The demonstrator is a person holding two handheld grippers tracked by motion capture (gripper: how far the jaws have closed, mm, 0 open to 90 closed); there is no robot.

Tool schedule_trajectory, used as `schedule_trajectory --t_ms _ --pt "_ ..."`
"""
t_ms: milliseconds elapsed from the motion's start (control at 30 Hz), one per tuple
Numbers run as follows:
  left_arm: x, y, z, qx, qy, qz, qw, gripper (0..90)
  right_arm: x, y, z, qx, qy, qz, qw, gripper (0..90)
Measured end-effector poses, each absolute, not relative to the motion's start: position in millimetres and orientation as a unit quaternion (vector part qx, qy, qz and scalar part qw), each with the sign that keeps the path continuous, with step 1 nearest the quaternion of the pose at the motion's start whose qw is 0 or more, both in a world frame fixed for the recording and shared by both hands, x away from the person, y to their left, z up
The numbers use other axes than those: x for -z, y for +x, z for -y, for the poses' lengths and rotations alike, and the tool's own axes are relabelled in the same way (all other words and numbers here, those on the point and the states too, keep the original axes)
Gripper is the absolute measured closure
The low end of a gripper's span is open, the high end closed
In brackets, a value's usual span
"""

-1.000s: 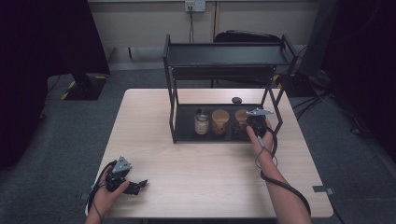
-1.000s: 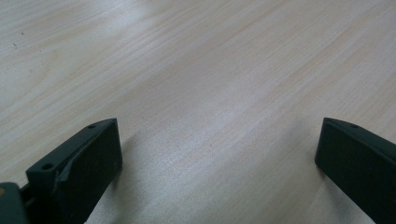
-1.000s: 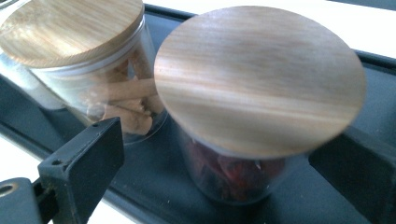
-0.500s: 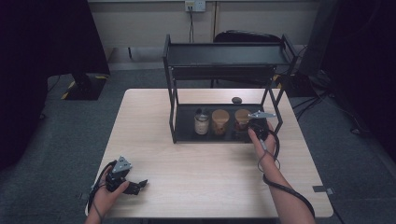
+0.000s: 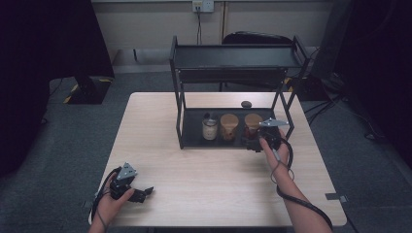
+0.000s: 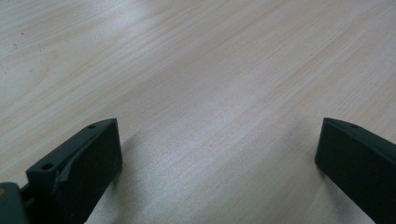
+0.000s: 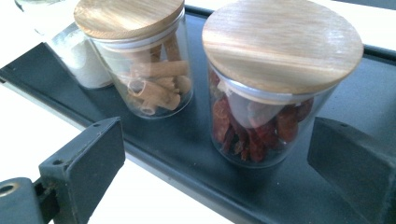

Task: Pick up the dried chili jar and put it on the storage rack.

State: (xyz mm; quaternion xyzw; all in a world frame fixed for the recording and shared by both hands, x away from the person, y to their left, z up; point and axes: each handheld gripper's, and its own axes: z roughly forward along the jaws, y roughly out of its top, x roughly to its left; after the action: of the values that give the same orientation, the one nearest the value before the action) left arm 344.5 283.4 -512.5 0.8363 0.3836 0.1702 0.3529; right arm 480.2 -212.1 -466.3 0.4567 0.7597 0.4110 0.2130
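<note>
Three jars stand on the lower shelf [image 5: 194,138] of a black rack: a white-powder jar [image 5: 209,128] [image 7: 79,58], a cinnamon jar [image 5: 228,126] [image 7: 142,56] with a wooden lid, and a jar of dried red chillies [image 5: 252,124] [image 7: 268,88] with a wooden lid. My right gripper [image 5: 256,142] [image 7: 217,161] is open at the shelf's front edge, its jaws on either side of the chilli jar and short of it. At the table's near left corner my left gripper [image 5: 145,191] [image 6: 217,161] is open, low over bare wood.
The rack's upper shelf [image 5: 235,56] overhangs the jars, with posts [image 5: 180,111] at each corner. A small dark object [image 5: 246,104] lies on the table behind the rack. A dark chair [image 5: 257,39] stands beyond the table. Light wooden tabletop [image 5: 209,179] spreads between the grippers.
The right gripper has crept forward toward the chilli jar at the shelf's front. The left gripper has stayed put.
</note>
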Motion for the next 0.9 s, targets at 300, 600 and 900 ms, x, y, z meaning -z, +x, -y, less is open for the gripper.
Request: schedule_trajectory --t_ms 300,600,900 --pt "512.5 344.5 -283.4 -0.17 0.836 -0.384 0.353 0.1 462.8 472.2 214.1 -0.42 0.45 -0.759 0.21 3.2" --pt "512.5 344.5 -283.4 -0.17 0.836 -0.384 0.353 0.1 463.7 463.6 215.2 -0.423 0.444 -0.764 0.201 3.3" --pt "512.5 344.5 -283.4 -0.17 0.836 -0.384 0.353 0.1 466.0 453.7 215.7 -0.426 0.437 -0.768 0.194 3.4"
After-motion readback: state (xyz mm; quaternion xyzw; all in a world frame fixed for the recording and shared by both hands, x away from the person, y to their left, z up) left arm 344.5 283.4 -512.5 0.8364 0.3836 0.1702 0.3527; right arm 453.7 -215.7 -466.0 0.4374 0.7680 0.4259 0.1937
